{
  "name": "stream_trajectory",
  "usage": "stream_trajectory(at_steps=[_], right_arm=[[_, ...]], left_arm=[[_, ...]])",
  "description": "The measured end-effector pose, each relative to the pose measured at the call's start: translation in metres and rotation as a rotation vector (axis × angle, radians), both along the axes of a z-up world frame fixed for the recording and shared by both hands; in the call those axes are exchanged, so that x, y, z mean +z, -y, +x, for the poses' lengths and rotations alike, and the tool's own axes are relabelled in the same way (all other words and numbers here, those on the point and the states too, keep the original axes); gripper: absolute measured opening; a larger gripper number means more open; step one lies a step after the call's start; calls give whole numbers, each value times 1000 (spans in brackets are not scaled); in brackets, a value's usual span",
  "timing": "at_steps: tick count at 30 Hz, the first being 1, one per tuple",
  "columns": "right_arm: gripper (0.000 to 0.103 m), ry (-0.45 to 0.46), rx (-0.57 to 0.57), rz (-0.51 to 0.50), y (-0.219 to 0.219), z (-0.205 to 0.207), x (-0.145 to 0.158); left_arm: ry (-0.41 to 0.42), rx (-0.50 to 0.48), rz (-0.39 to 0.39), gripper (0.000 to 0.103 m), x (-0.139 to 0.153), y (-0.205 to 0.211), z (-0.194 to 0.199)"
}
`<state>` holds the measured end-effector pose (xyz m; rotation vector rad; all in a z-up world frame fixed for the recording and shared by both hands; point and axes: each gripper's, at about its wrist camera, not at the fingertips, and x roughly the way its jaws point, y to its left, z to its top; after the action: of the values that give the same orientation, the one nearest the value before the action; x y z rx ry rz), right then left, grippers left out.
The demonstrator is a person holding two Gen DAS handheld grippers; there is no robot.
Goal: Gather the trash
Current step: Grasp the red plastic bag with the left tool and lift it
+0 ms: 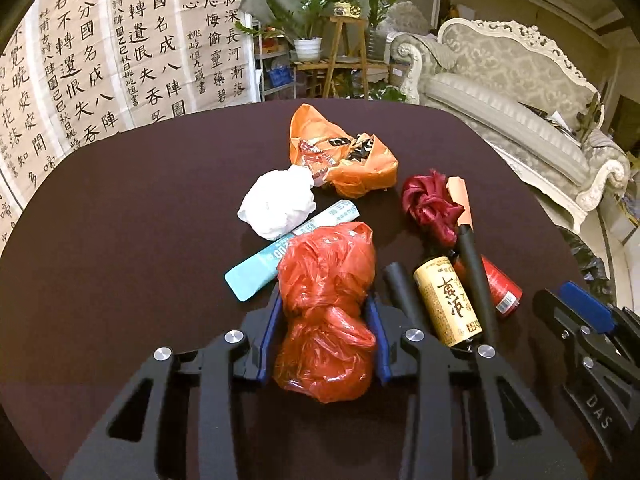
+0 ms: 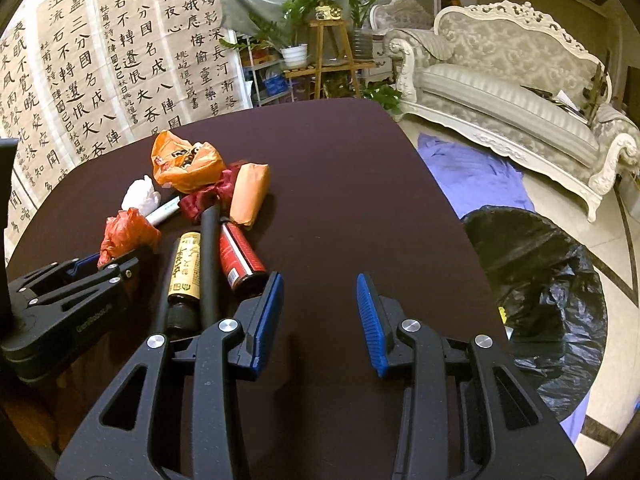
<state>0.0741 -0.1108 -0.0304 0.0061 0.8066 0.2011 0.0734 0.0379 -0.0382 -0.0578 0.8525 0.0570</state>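
Now left gripper (image 1: 326,312) fingers clamped on red plastic bag (image 1: 326,300), resting on dark worktop (image 1: 140,220). White paper wad (image 1: 278,204) just beyond bag. Right gripper (image 2: 320,320) fingers apart, nothing between. Black-lined bin (image 2: 540,296) well right of bag, off worktop.

Open bench: the right half of the bench (image 2: 340,184) lies bare, up to its far and right edges.
Clutter: left of that, the yellow-label bottle (image 2: 185,266), red can (image 2: 240,258) and black tube (image 2: 211,256) lie side by side, touching.
Far pile: orange bag (image 2: 188,166) and white wad (image 2: 141,196) crowd behind them.
Beyond right edge: black bin bag (image 2: 540,292) stands open on the floor.
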Motion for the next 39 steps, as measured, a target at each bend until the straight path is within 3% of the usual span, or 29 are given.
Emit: stream_trajectory(at_steps=[10,18,33,39], right_arm=[[38,4,22,0,-11,0,1],[37,33,59,-8,-30,2,12],[38,74,154,1,-85,42,34],[47,72,190,7,-111,64,36]], left_arm=[[23,-1,-4,36,6,-15,-18],[42,64,25,36,11,-46,-30],[50,154,63,36,11,-100,-9],[45,177,65,36,9,-116,4]])
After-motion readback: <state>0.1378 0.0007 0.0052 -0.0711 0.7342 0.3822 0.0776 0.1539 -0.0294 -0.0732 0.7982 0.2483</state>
